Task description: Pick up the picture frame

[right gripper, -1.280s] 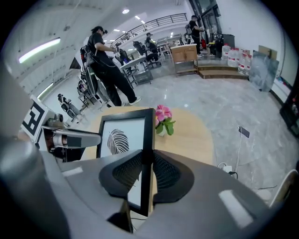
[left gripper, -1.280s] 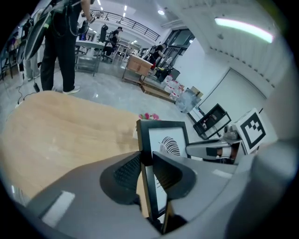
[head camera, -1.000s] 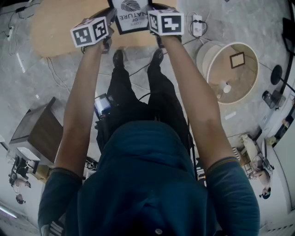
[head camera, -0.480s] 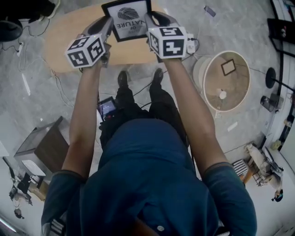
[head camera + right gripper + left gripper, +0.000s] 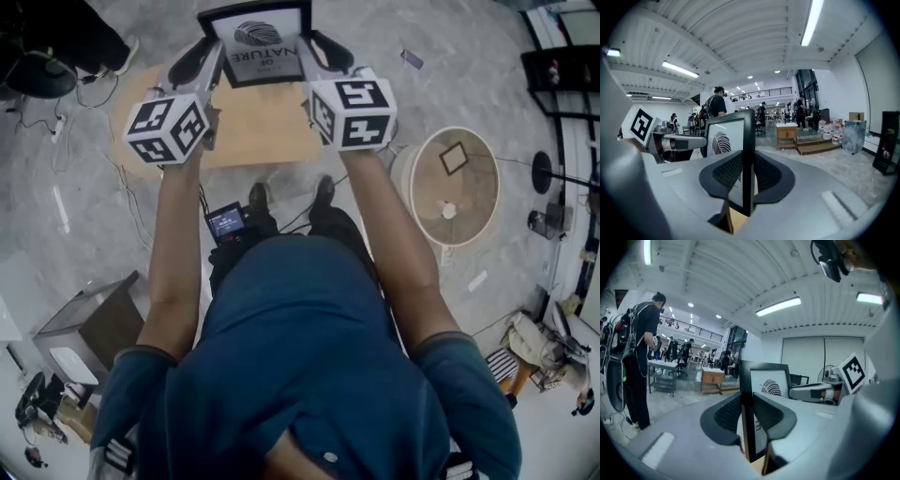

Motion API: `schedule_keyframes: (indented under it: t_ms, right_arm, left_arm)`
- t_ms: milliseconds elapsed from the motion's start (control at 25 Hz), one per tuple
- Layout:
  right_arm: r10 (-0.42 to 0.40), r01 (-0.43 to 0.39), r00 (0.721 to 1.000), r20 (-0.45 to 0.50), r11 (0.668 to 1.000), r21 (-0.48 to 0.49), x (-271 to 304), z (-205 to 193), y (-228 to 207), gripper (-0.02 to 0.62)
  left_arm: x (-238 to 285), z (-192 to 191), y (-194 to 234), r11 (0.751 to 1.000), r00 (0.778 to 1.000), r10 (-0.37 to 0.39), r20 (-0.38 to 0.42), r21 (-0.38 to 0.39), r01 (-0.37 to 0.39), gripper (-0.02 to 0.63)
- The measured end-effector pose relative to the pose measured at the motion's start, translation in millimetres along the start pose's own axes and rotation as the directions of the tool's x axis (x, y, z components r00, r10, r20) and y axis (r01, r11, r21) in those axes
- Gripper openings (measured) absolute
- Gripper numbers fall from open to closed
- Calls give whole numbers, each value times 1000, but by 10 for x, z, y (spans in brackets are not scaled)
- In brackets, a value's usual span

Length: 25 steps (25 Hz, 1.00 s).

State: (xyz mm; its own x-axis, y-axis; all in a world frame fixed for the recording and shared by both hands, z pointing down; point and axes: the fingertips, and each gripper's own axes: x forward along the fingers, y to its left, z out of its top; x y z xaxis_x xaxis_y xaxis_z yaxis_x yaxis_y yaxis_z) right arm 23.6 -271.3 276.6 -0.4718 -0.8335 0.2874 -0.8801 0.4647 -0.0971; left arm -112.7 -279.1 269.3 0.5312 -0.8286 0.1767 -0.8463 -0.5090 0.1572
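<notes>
1. Since the picture frame (image 5: pixel 255 42) is upright between both grippers, with the tabletop (image 5: pixel 253 131) well below it, the pick-up looks essentially done.
2. The left gripper (image 5: pixel 208 58) has its fingers (image 5: pixel 723 414) clenched on the frame's left edge. The right gripper (image 5: pixel 316 54) has its fingers (image 5: pixel 769 174) clenched on the frame's right edge. Each gripper view shows the black moulding pinched tight, with no gap.
3. The frame hangs above the tabletop's far edge, clear of the wood, with its print turned toward the person.
4. What is left, as I judge it, is only to keep the grip steady. The task names no place to set the frame down.
5. Hard to make out:
   - The head view looks steeply down, so it cannot show the gap between frame and tabletop directly. I infer the gap from the gripper views, which show the room and ceiling but no tabletop.
   - The fingers hide part of each side edge of the frame.
   - A brown piece shows beneath the fingers, perhaps the frame's backing or stand. I cannot tell which.
   - The smaller print on the picture is too fine to read.
</notes>
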Motion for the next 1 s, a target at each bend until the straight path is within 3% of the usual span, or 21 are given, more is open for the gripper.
schedule_keyframes:
  t_ms: [240,440,760,1000]
  right_arm:
    - [1,6,991,137,999,-51,-265,812,394,81]
    - [10,10,973,230,996,-87,-730,1225,526,81]
    - [12,35,947,322,990,-140,-1251,1611,846,81]
    - [10,52,940,341,984,-172,-1376,1701,938,81]
  left_arm:
    - [-404,858,20,995,990,-39,136,91,26,70]
    - [-730,1352,-309,984,971,-77,229,171,37,69]
    - [-1238,1758,-583,971,939,-121,322,236,44,71]
    - [-1358,1825,-631,969,932,-128,340,245,44,71]
